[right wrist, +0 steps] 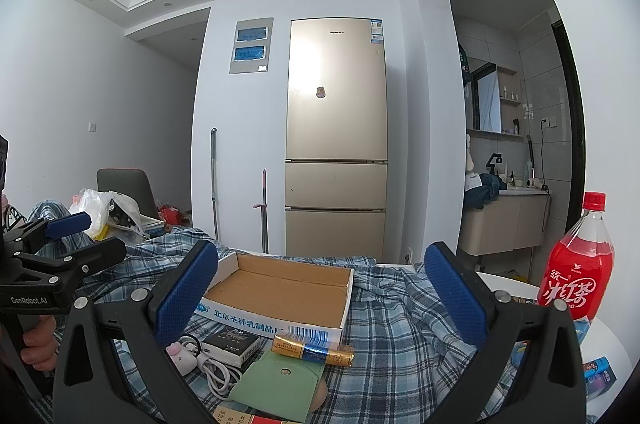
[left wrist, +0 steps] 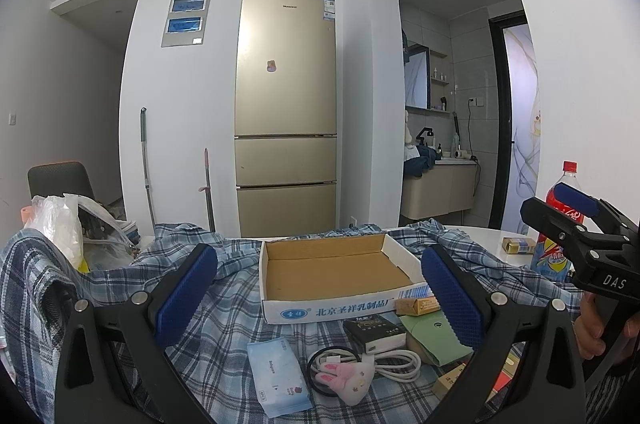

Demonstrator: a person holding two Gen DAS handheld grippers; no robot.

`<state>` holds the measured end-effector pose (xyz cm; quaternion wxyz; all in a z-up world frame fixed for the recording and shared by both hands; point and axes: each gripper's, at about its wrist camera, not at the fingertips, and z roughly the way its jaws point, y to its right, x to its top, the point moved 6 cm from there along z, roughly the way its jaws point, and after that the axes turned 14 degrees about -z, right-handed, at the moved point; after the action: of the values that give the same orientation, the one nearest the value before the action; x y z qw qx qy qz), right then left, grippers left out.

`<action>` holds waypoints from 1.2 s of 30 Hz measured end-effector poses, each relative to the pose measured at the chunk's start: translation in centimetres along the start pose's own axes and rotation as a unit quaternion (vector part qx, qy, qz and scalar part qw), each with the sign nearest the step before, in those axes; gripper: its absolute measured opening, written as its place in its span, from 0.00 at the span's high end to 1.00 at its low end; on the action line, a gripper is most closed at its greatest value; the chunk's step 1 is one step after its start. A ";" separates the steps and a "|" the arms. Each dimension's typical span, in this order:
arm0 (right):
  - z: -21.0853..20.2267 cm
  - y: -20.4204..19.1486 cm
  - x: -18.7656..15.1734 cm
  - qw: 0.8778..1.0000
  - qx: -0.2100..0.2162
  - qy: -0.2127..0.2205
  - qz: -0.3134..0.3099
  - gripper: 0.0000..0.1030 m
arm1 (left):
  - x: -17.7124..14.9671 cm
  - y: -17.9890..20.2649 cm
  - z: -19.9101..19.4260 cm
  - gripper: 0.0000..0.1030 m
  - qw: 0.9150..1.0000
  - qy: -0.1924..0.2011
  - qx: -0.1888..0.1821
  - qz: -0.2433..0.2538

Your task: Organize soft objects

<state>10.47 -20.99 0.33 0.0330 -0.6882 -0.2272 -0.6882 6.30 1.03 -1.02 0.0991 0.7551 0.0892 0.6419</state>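
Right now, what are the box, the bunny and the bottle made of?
The box looks like cardboard: matte brown inside, printed white outside. The bunny seems plush fabric, fuzzy pink and white. The bottle looks like clear shiny plastic, since the red drink shows through, with a red cap.

Surface: a white round table (right wrist: 520,288), mostly covered by a blue plaid cloth (right wrist: 400,320) (rumpled, with folds rising at the far side).
Centre: an open cardboard box (left wrist: 340,264), empty, resting on the cloth.
Just in front of the box: a gold battery pack (right wrist: 312,348), a black box (left wrist: 374,334), a green pouch (right wrist: 276,384) with a snap.
Nearer edge: a blue tissue pack (left wrist: 278,376), a coiled white cable (left wrist: 396,362), a pink plush toy (left wrist: 348,382) lying against the cable.
Right side: a red drink bottle (right wrist: 576,276) standing upright on the bare tabletop.
Left side: a plastic bag (left wrist: 60,224) (contents unclear).
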 end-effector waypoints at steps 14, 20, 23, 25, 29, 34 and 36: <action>0.0 0.0 0.1 1.000 0.000 0.001 0.000 0.00 | 0.0 0.0 0.0 0.00 1.000 0.001 0.000 0.000; 0.0 0.0 0.1 1.000 0.000 0.000 0.000 0.00 | 0.0 0.0 0.0 0.00 1.000 0.000 0.000 0.001; 0.0 0.0 0.0 1.000 0.000 0.000 0.000 0.00 | 0.0 0.0 0.0 0.00 1.000 0.001 0.000 0.001; 0.0 0.0 0.0 1.000 0.000 0.000 0.000 0.00 | 0.0 0.0 0.0 0.00 1.000 0.001 0.000 0.001; 0.0 0.0 0.0 1.000 0.000 0.001 0.000 0.00 | -0.1 0.0 0.0 0.00 1.000 0.000 0.000 0.000; 0.2 0.0 -0.1 1.000 0.001 -0.002 0.000 0.00 | 0.3 -0.2 0.1 0.00 1.000 -0.011 -0.002 -0.005; 0.3 0.0 -0.2 1.000 0.002 -0.004 -0.001 0.00 | 0.4 -0.3 0.2 0.00 1.000 -0.013 0.000 -0.007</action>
<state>10.80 -20.91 0.17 0.0331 -0.6905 -0.2293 -0.6852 6.53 1.39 -0.75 0.1048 0.7627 0.0932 0.6314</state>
